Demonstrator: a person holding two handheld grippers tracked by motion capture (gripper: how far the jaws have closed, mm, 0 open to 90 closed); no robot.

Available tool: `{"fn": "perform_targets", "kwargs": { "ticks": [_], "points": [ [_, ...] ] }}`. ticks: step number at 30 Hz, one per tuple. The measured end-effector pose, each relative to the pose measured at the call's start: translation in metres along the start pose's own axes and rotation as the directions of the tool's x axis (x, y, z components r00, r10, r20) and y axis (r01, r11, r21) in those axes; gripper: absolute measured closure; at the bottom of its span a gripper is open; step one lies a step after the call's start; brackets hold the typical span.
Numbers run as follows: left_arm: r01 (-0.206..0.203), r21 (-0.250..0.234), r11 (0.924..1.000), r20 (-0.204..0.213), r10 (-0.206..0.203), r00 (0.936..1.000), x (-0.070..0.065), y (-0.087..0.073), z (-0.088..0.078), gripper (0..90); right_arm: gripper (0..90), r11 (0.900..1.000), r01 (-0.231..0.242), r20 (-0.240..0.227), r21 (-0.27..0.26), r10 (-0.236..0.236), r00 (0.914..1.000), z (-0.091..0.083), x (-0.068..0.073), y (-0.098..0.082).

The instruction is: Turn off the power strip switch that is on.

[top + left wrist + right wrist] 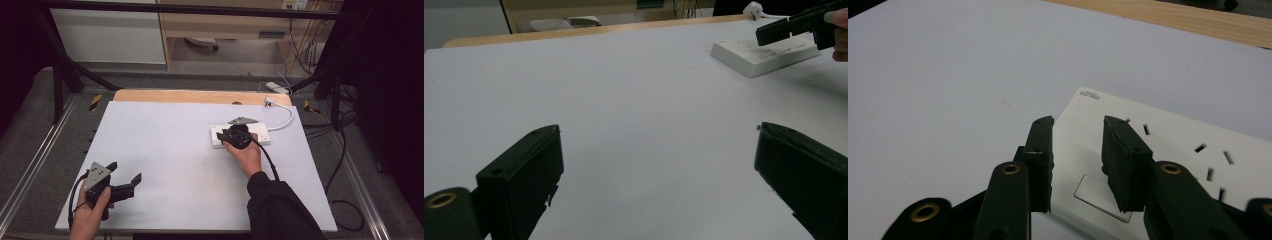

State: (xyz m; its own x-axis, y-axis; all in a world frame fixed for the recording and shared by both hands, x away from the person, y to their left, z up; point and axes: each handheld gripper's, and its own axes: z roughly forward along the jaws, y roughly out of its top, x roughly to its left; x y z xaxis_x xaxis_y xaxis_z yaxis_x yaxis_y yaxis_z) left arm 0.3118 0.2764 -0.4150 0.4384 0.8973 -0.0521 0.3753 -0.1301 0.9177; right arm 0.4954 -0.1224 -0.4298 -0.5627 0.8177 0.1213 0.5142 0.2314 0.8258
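Observation:
A white power strip (263,136) lies flat at the table's right middle, its white cable (286,120) curving off to the back. My right gripper (221,135) hovers over the strip's left end, held by a hand in a black sleeve. In the right gripper view the right gripper (1078,122) has its jaws a narrow gap apart with nothing between them, above the power strip (1168,145) and its rocker switch (1093,192). My left gripper (125,172) rests open at the front left above bare white table (639,100). The left gripper view shows the power strip (754,57) far off.
A wooden table edge (200,96) runs along the back behind the white sheet. Black frame bars stand at both back corners. Dark cables (345,200) trail on the floor to the right, and a white adapter (277,87) lies behind the table.

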Motion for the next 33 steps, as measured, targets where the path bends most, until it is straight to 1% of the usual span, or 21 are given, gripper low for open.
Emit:
{"fn": "perform_targets", "kwargs": {
  "ticks": [4,8,12,17,20,22,24,26,29,33],
  "points": [
    [0.000,-0.001,1.0000,0.001,0.000,1.0000,0.000,0.000,0.000,5.4,57.2,1.000,-0.005,0.004,-0.021,0.005,1.0000,0.001,0.001,0.000],
    [0.001,0.000,1.0000,0.002,-0.001,1.0000,0.000,0.000,0.000,5.4,48.1,0.998,0.007,0.007,-0.055,-0.007,1.0000,0.001,0.001,0.001],
    [0.002,-0.002,1.0000,0.002,-0.002,1.0000,0.000,0.000,0.000,5.4,42.6,0.997,0.011,0.014,-0.081,-0.010,0.9998,0.001,0.001,0.003],
    [0.003,-0.003,1.0000,0.002,-0.003,1.0000,0.000,0.000,0.000,5.4,35.2,0.997,-0.010,0.018,-0.075,0.011,0.9998,-0.001,0.000,0.005],
    [0.003,-0.002,1.0000,0.002,-0.003,1.0000,0.000,0.000,0.000,5.4,30.6,0.997,-0.013,0.023,-0.077,0.015,0.9996,-0.002,-0.001,0.007],
    [0.001,-0.002,1.0000,0.001,-0.001,1.0000,0.000,0.000,0.000,5.4,28.9,0.997,-0.011,0.025,-0.078,0.013,0.9996,-0.003,0.000,0.007],
    [0.001,-0.002,1.0000,0.001,-0.001,1.0000,0.000,0.000,0.000,5.4,24.0,0.997,-0.005,0.036,-0.081,0.008,0.9993,-0.003,0.000,0.007],
    [0.002,-0.003,1.0000,0.000,-0.002,1.0000,0.000,0.000,0.000,5.4,20.2,0.996,-0.007,0.035,-0.085,0.010,0.9993,-0.004,-0.001,0.008],
    [0.003,-0.002,1.0000,0.002,-0.003,1.0000,0.000,0.000,0.000,5.4,15.9,0.996,-0.001,0.044,-0.086,0.005,0.9990,-0.005,-0.001,0.009],
    [0.003,-0.002,1.0000,0.002,-0.003,1.0000,0.000,0.000,0.000,5.3,8.8,0.996,-0.004,0.059,-0.088,0.009,0.9982,-0.006,-0.001,0.011]
  ]
}}
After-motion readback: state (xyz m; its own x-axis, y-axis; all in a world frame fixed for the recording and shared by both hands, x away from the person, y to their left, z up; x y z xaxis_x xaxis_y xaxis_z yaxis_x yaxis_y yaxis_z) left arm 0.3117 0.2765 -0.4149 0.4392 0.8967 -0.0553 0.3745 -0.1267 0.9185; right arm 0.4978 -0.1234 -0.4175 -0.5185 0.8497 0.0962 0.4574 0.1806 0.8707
